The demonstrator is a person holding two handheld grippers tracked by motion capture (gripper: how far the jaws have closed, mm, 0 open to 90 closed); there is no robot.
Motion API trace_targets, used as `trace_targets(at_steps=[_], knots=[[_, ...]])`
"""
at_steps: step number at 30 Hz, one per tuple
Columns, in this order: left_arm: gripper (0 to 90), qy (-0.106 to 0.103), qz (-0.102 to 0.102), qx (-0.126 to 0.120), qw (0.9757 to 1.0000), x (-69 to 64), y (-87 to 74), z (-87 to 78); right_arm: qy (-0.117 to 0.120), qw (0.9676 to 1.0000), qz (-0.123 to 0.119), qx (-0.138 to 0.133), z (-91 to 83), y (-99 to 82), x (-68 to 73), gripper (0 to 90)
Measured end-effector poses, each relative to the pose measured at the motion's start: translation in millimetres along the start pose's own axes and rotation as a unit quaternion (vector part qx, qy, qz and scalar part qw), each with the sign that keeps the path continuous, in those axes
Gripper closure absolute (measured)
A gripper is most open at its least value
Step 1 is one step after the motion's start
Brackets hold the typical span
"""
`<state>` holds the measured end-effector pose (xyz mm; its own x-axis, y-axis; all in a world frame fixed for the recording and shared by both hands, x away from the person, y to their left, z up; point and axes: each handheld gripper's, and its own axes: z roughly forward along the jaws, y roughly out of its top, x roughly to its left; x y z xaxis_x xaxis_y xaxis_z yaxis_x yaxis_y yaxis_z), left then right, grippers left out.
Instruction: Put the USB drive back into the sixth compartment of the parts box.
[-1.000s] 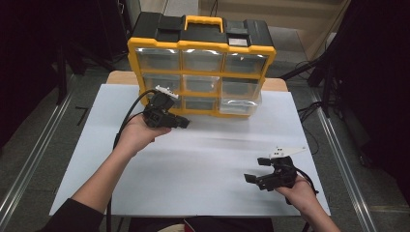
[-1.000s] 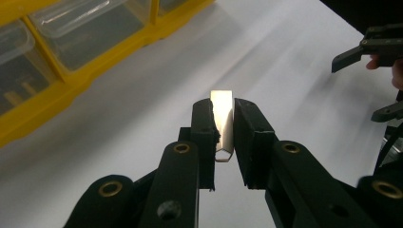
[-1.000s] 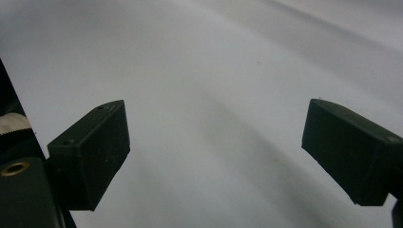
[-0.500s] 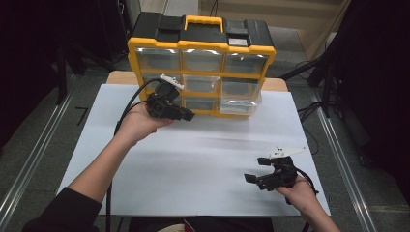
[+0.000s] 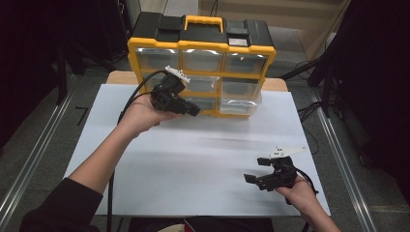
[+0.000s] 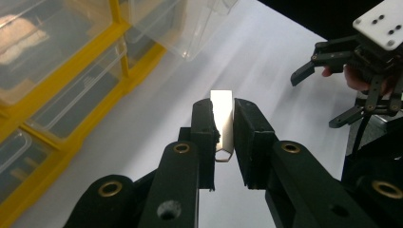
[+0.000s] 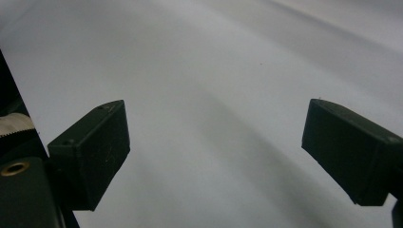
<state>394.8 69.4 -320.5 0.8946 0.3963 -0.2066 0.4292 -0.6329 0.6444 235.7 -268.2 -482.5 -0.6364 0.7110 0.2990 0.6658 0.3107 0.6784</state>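
A small flat white piece (image 6: 222, 118) is pinched between the jaws of my left gripper (image 6: 223, 107), which is shut on it. That gripper (image 5: 192, 110) hangs just in front of the lower drawers of a yellow and black organiser (image 5: 200, 46) with clear drawers. One clear drawer (image 5: 239, 102) at the organiser's lower right stands pulled out, its clear front (image 6: 199, 23) beyond the jaws in the left gripper view. My right gripper (image 5: 254, 180) rests low over the white table sheet near the front right, open with nothing between its fingers (image 7: 90, 152).
The white sheet (image 5: 203, 159) covers the table, bare between the two hands. The organiser stands at the sheet's far edge. Metal rails (image 5: 29, 159) run along both sides of the table, and the surroundings are dark.
My left gripper has lifted and moved forward and to the right, closer to the organiser's lower drawers, still shut on the white piece. The right gripper has stayed put.
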Motion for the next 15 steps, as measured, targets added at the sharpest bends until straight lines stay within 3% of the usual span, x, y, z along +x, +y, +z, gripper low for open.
trace_targets(at_steps=[15], knots=[[79.7, -0.003, 0.022, 0.004, 0.9997, 0.6, 22.9, -3.1, 0.001, 1.0000, 0.001, -0.001, 0.2, 0.2, 0.4, 7.3]])
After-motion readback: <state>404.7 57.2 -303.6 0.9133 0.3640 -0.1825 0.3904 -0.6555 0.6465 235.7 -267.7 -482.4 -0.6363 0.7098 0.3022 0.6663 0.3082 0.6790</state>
